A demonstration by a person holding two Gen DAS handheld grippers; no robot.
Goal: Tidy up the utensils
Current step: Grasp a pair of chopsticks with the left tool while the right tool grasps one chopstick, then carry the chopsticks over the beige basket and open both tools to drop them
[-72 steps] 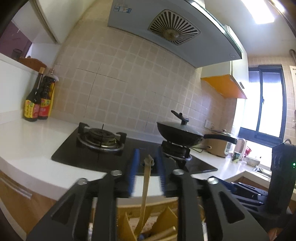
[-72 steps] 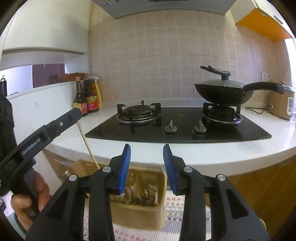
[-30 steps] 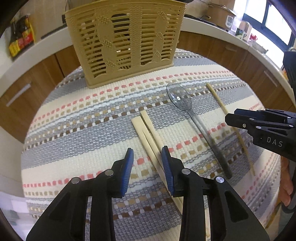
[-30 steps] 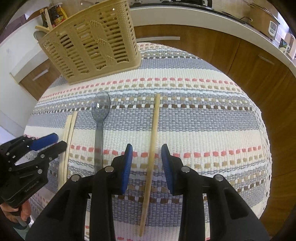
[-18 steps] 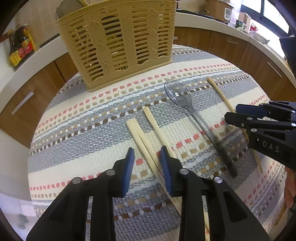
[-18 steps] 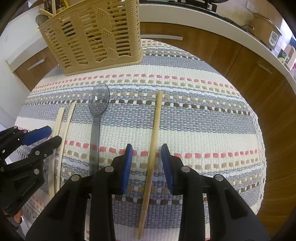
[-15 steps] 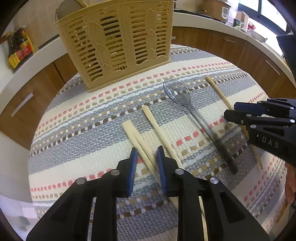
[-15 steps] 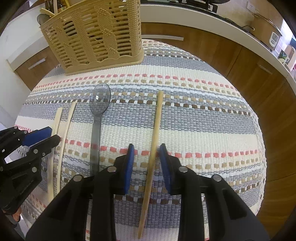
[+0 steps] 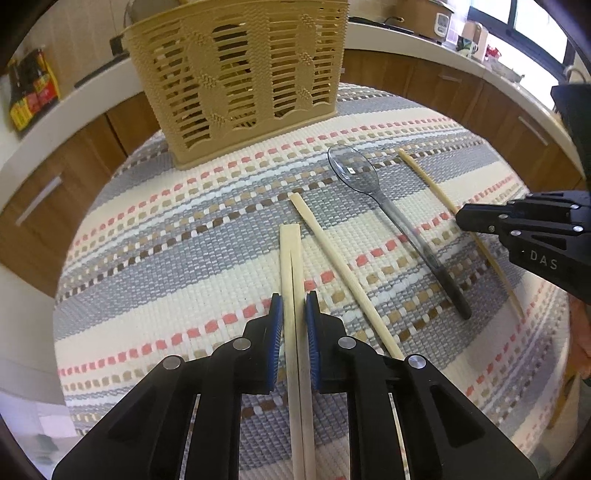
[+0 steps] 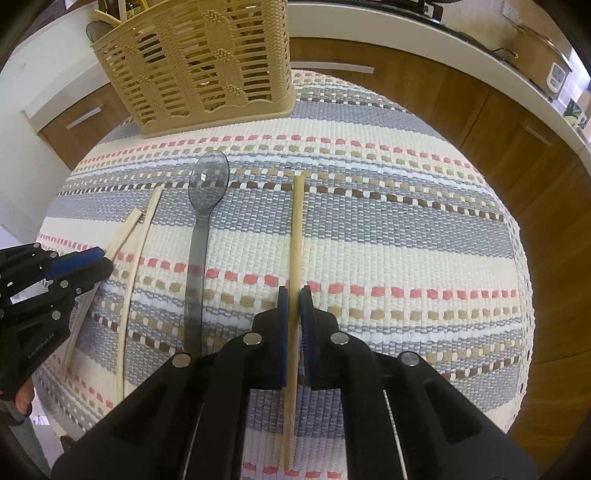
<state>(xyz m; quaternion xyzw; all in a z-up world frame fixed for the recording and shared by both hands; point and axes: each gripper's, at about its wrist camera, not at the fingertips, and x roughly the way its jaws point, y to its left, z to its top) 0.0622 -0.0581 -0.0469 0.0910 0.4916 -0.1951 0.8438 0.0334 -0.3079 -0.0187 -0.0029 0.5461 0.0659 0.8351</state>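
Observation:
A beige slotted utensil basket point(image 9: 240, 77) stands at the far side of a striped woven mat point(image 9: 166, 258); it also shows in the right wrist view point(image 10: 199, 62). My left gripper point(image 9: 294, 306) is shut on a joined pair of pale chopsticks point(image 9: 290, 254). A single pale chopstick point(image 9: 332, 254) lies just right of it. A clear grey plastic spoon point(image 9: 384, 206) lies beyond, and shows in the right wrist view point(image 10: 201, 221). My right gripper point(image 10: 294, 299) is shut on a wooden chopstick point(image 10: 297, 229).
The mat covers a round table. Wooden cabinets point(image 10: 480, 110) and a white counter point(image 10: 406, 26) curve behind it. Sauce bottles point(image 9: 33, 96) stand on the counter at the left. The right gripper's body point(image 9: 535, 236) shows at the right of the left wrist view.
Both grippers came down from stove height to the mat. Their jaws have closed, the left on the chopstick pair, the right on the wooden chopstick. The pair has turned in line with the left fingers.

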